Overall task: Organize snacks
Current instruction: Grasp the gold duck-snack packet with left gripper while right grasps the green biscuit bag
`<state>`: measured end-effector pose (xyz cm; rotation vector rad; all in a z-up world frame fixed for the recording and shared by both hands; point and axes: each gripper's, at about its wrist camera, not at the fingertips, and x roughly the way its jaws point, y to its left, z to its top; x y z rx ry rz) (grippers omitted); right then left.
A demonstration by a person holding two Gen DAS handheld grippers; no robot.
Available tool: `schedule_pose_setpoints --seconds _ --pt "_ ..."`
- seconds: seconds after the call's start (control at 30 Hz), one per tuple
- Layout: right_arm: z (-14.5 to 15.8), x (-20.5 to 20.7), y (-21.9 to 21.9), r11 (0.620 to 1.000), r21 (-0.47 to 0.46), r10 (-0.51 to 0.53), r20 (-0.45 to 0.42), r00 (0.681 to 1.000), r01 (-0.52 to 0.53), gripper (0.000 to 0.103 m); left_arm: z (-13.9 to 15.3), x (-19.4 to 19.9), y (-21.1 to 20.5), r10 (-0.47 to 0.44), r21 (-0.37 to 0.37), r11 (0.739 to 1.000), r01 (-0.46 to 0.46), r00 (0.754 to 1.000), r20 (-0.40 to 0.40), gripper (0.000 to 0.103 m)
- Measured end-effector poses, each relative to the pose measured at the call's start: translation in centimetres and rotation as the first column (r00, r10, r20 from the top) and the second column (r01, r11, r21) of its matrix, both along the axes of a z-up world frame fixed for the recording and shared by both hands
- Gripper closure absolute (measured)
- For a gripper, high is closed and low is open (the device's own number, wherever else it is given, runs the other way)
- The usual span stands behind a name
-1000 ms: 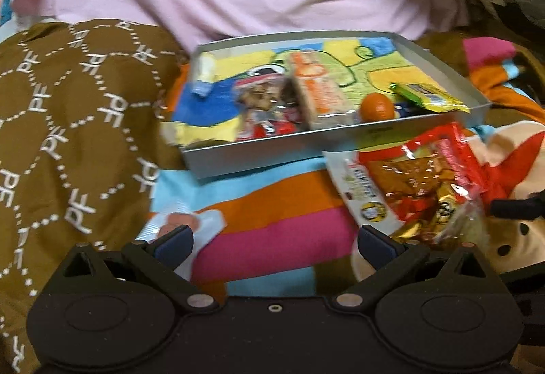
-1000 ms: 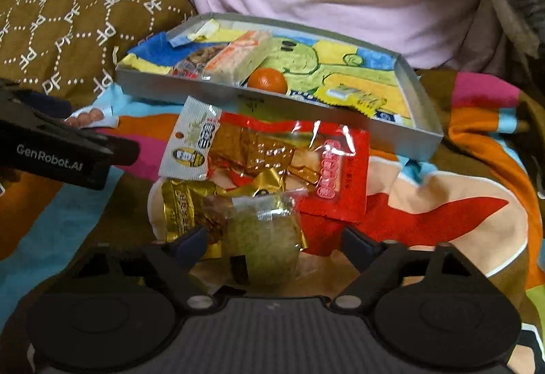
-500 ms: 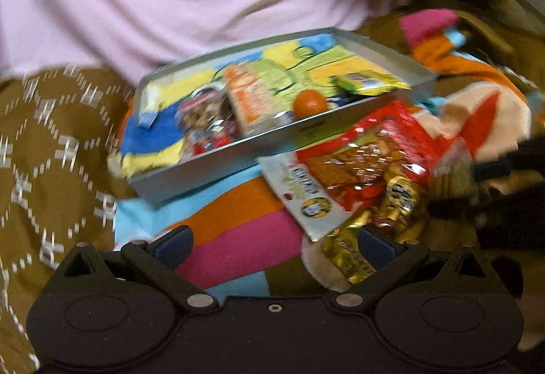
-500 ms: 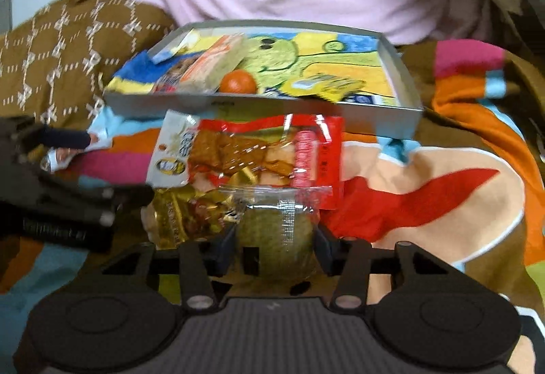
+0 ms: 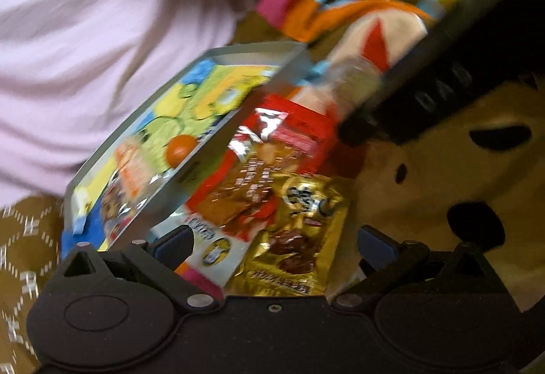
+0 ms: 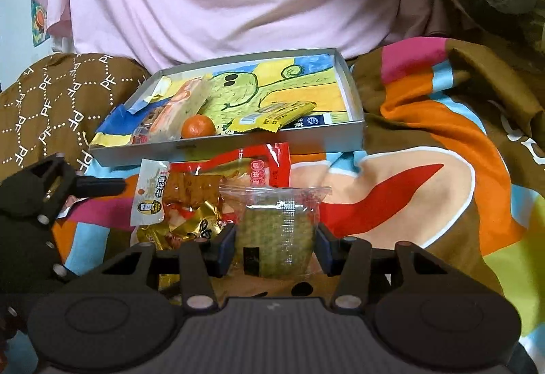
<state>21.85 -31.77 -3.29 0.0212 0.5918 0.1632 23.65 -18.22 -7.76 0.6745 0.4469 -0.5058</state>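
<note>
currently right gripper (image 6: 276, 246) pinches the green cake packet (image 6: 277, 236), pads pressed on both of its sides; jaws were closing within the last second, packet between them. the packet sits over the gold packet (image 6: 190, 227), whose edge shows at its 9 o'clock. red snack bag (image 6: 218, 183) lies at the green packet's 11 o'clock, just in front of the grey tray (image 6: 238, 144). the tray holds an orange (image 6: 198, 126), a yellow bar (image 6: 276, 115) at the orange's 3 o'clock, and a long orange-white pack (image 6: 182, 110) at its 11. left gripper (image 5: 277, 243) has its jaws spread, nothing pinched; the gold packet lies between its fingers, blurred. in the right wrist view the left gripper sits at 9 o'clock of the snack pile. all of it rests on a striped blanket (image 6: 425, 149).
</note>
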Motion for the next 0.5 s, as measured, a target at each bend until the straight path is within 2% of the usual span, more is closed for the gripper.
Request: schedule_pose_setpoints --seconds 0.27,0.5 --pt "0.0 0.0 -0.2 1.0 0.019 0.001 -0.005 1.0 -0.001 0.05 -1.4 0.5 -1.3 -0.036 0.092 0.995 0.037 0.999 -0.008 0.005" --pt "-0.1 0.0 -0.1 1.0 0.021 0.008 -0.013 1.0 -0.008 0.05 -1.5 0.4 -1.8 -0.089 0.12 0.988 0.093 0.996 -0.031 0.016"
